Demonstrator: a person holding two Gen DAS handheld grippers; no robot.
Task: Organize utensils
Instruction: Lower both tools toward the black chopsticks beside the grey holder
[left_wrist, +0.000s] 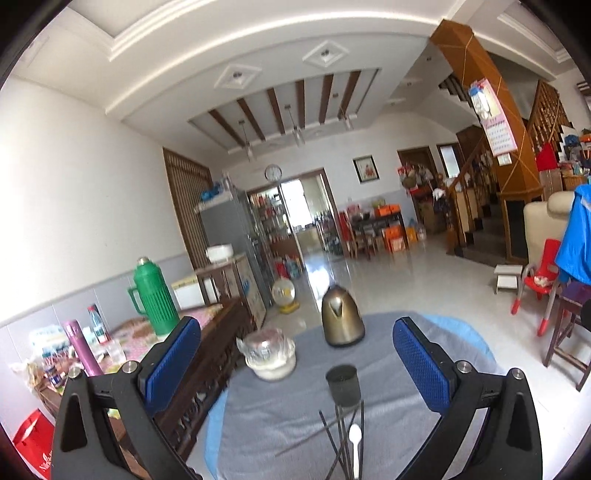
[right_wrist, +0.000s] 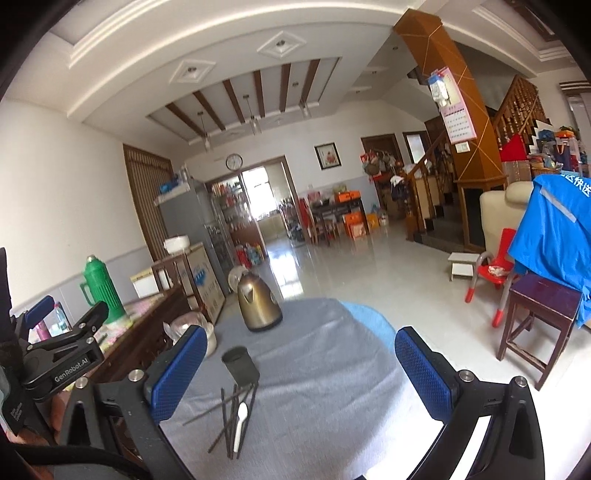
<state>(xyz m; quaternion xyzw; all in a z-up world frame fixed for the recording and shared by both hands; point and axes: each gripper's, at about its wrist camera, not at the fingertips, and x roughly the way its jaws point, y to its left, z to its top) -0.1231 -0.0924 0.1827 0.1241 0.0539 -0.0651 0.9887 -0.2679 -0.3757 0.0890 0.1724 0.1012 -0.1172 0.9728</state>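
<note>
Both grippers were held above the near edge of a round table (left_wrist: 424, 417) covered with a grey cloth (left_wrist: 280, 410) over a blue one. Left gripper (left_wrist: 295, 358): jaws spread wide, blue pads well apart, nothing between them. Right gripper (right_wrist: 301, 363): likewise wide, nothing gripped; the left gripper also showed at the left edge of the right wrist view. The utensils lay loose on the grey cloth at the near side: a bundle of dark chopsticks (left_wrist: 341, 439), crossed and fanned out, with a white plastic spoon (left_wrist: 355, 448) lying among them, bowl end toward the table's middle. Just beyond them stood a dark cup (left_wrist: 343, 384), upright, mouth up, touching or nearly touching the chopstick tips; contact could not be settled. Farther back stood a bronze-coloured kettle (left_wrist: 341, 321), and to its left a white bowl (left_wrist: 271, 356) wrapped in clear plastic. A green thermos (left_wrist: 153, 299) stood on a side cabinet at left, apart from the table.
</note>
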